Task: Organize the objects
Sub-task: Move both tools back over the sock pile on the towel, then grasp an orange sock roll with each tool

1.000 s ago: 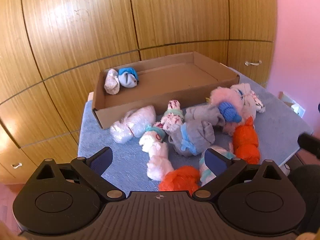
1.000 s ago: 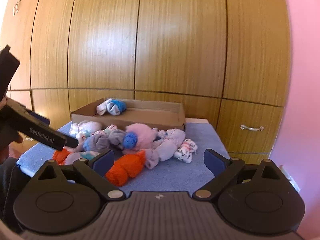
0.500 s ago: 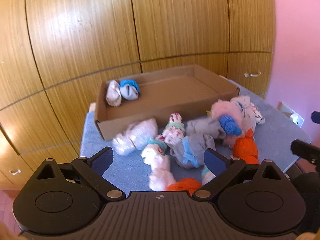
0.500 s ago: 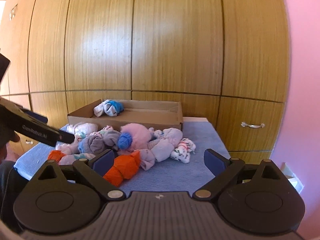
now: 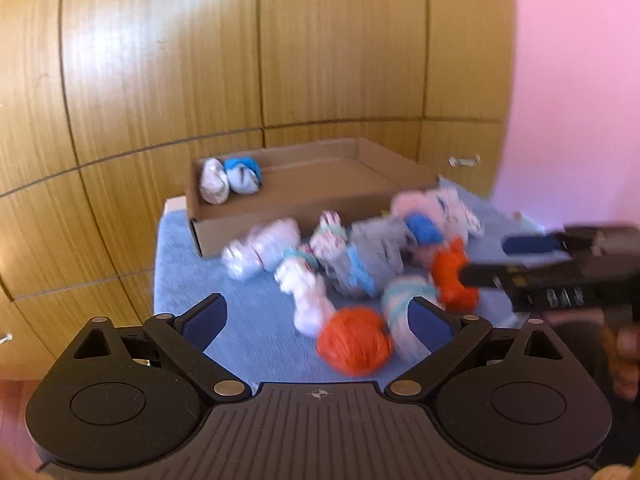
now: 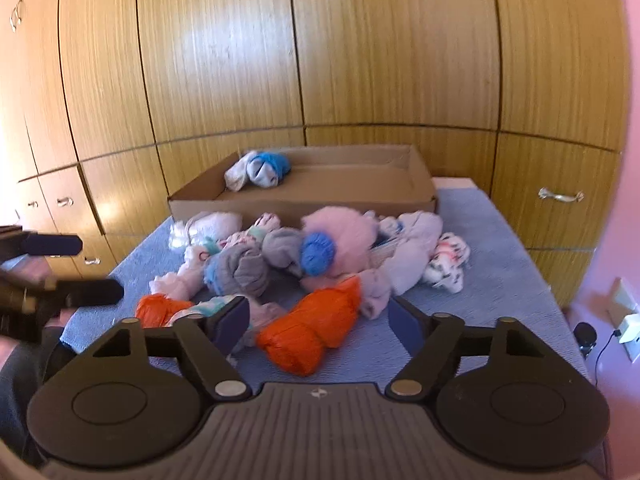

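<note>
A pile of rolled sock bundles [image 6: 320, 252] lies on the blue cloth in front of a shallow cardboard box [image 6: 340, 184]. Two bundles [image 5: 232, 178] rest in the box's far left corner. My right gripper [image 6: 319, 320] hovers low over the pile's near edge. Its jaws are closing around an orange bundle [image 6: 312, 332], and the pads stand clear of it. My left gripper [image 5: 318, 320] is open, and another orange roll [image 5: 354, 340] shows between its fingers, untouched. Each gripper appears in the other's view: the right gripper [image 5: 520, 264], the left gripper [image 6: 60, 276].
The blue cloth [image 6: 500, 280] covers a small table that stands against wooden cabinet doors [image 6: 360, 60]. A pink wall [image 5: 580, 80] is on the right, with a socket and cable [image 6: 624, 320] low on it. Bare cloth lies right of the pile.
The right view has tipped down and come nearer the pile, with its jaws narrower and the orange bundle now between them. The right gripper has reached further into the left view.
</note>
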